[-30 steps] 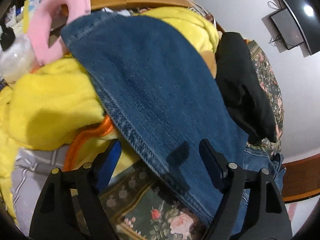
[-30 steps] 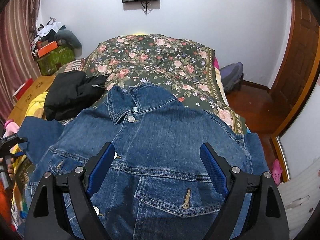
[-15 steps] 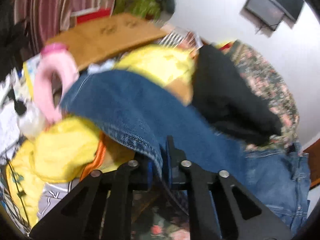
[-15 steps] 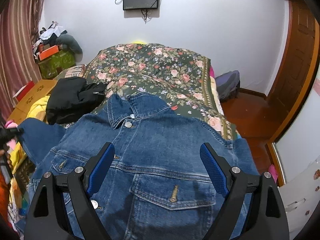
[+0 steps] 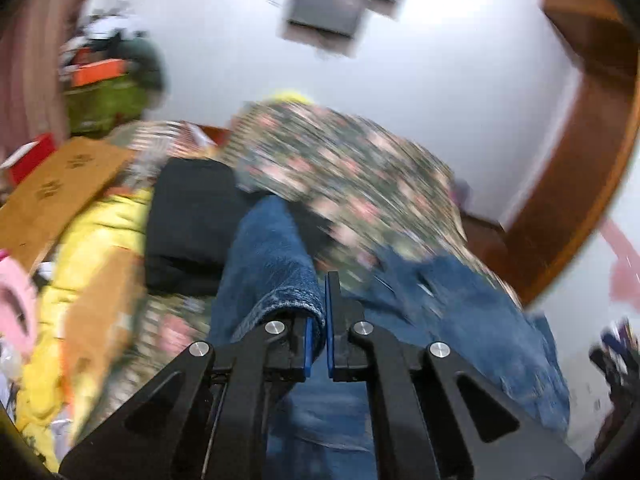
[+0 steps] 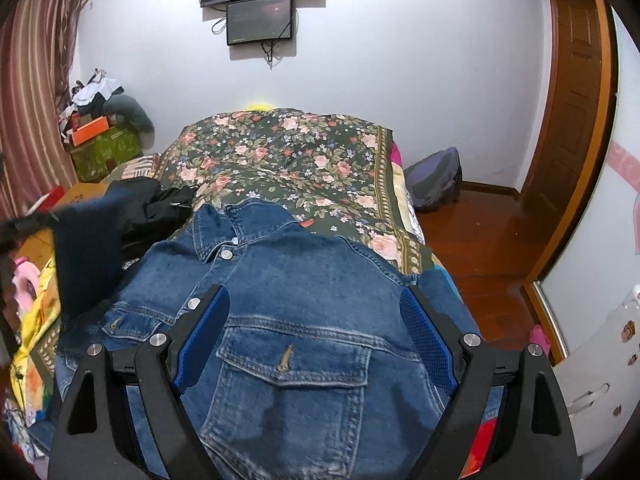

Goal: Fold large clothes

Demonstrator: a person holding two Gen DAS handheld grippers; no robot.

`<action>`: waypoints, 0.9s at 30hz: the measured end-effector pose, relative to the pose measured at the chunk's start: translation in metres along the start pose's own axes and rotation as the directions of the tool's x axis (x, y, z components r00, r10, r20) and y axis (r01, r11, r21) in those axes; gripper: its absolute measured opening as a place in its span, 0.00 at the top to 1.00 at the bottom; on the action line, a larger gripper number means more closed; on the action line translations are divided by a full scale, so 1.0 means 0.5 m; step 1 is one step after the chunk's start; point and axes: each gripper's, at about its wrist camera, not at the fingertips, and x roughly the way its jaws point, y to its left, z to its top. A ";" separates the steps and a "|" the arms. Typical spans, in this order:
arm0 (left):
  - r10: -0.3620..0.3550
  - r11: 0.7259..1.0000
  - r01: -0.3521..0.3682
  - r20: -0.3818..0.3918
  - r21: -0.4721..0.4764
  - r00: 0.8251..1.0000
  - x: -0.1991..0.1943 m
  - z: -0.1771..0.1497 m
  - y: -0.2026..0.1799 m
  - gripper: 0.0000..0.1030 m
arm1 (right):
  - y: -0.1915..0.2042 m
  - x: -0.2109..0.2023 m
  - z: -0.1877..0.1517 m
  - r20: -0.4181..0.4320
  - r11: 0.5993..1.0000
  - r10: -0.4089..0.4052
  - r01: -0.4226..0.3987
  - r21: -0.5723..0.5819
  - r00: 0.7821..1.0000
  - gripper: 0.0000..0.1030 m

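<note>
A blue denim jacket (image 6: 304,300) lies face up on the floral bedspread (image 6: 288,160), collar toward the far wall. My left gripper (image 5: 317,320) is shut on the cuff edge of the jacket's sleeve (image 5: 272,264), which is lifted off the bed. The right wrist view shows that raised sleeve (image 6: 86,256) hanging at the left, blurred. My right gripper (image 6: 312,320) hovers open over the jacket's chest pocket, with nothing pinched between its fingers.
A black garment (image 6: 152,208) lies left of the collar. Yellow clothes (image 5: 96,240), a pink item (image 6: 24,284) and a cardboard sheet (image 5: 60,188) crowd the left side. Beyond the bed are a wall screen (image 6: 260,20), a backpack (image 6: 434,180), wooden floor and a door (image 6: 572,100).
My left gripper closed on the sleeve's edge, then swung up and toward the bed's middle, carrying the sleeve. The right gripper drifted slightly and stayed open.
</note>
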 end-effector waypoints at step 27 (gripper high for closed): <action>0.034 0.993 -0.002 -0.267 0.117 0.963 -0.002 -0.142 -0.111 0.37 | -0.006 -0.004 -0.051 -0.057 0.998 0.055 -0.055 0.007 0.997 0.18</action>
